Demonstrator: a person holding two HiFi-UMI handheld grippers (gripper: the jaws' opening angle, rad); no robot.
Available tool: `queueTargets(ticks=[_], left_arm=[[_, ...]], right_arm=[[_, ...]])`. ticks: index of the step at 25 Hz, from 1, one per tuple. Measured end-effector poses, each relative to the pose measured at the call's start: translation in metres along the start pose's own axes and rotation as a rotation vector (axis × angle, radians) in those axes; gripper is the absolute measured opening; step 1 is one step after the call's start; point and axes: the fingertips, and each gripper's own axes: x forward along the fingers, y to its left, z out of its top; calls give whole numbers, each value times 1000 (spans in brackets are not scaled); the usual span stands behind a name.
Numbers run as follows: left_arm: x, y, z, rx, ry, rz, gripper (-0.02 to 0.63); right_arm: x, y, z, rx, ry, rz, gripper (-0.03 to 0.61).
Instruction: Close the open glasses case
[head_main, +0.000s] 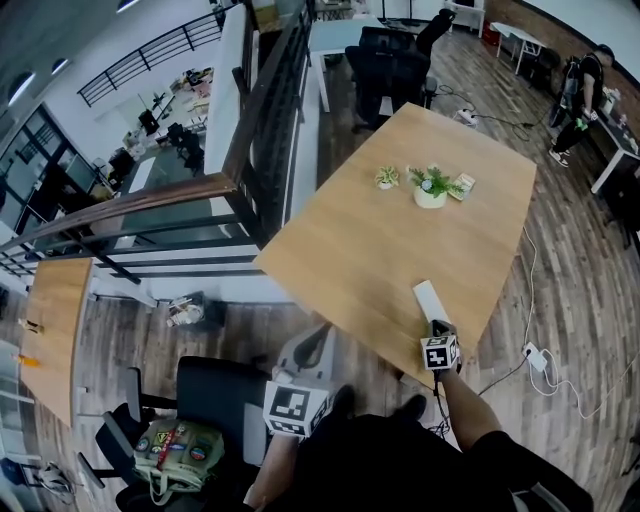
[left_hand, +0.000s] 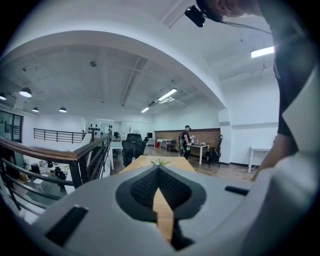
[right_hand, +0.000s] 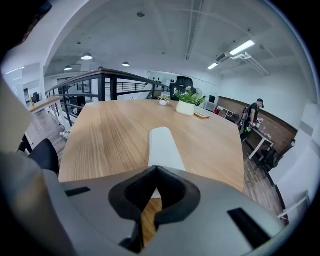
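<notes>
A white oblong glasses case (head_main: 429, 298) lies flat on the wooden table (head_main: 400, 240), near its front edge. In the right gripper view the case (right_hand: 162, 145) stretches straight away from me and shows no raised lid. My right gripper (head_main: 438, 326) is shut with nothing in it. Its tips (right_hand: 156, 170) hang just over the case's near end, pointing steeply down. My left gripper (head_main: 318, 340) is off the table's front left edge, also shut and holding nothing. It (left_hand: 158, 168) points nearly level across the tabletop.
A potted plant (head_main: 431, 187), a smaller plant (head_main: 387, 177) and a small flat item (head_main: 461, 187) sit at the table's far end. A dark railing (head_main: 250, 130) runs on the left. A black chair (head_main: 215, 400) and bag (head_main: 178, 450) are below left. A person (head_main: 580, 95) stands far right.
</notes>
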Motion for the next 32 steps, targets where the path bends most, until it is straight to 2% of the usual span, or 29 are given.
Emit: queueTargets(ticks=[4,6,10,15,21,26,32], left_arm=[[0,5,-1,-4,-3,-2,-2],[3,6,-2,6,-3,-6,-2],[10,6,-2,6,-2,-13,-2],[22,6,1,3,-11,-23,-2],[37,9,-1,16,-10,-21,-2],[48,11,0,21,-13,-23,-2],[67,9,5,57,-9,-36,-2]], right_arm=[[-1,-3,4,106,-2,49,15],[-8,-9,14,116,-35,60,15],[-46,-35,65,147,-244,41,15],[-131,-57,142,153,-523,19,15],[-234,-67,188,155,-717,-13,15],[-290,-78,192,132,-779,-70,14],[-306,-97,188,165,-788,-143,14]])
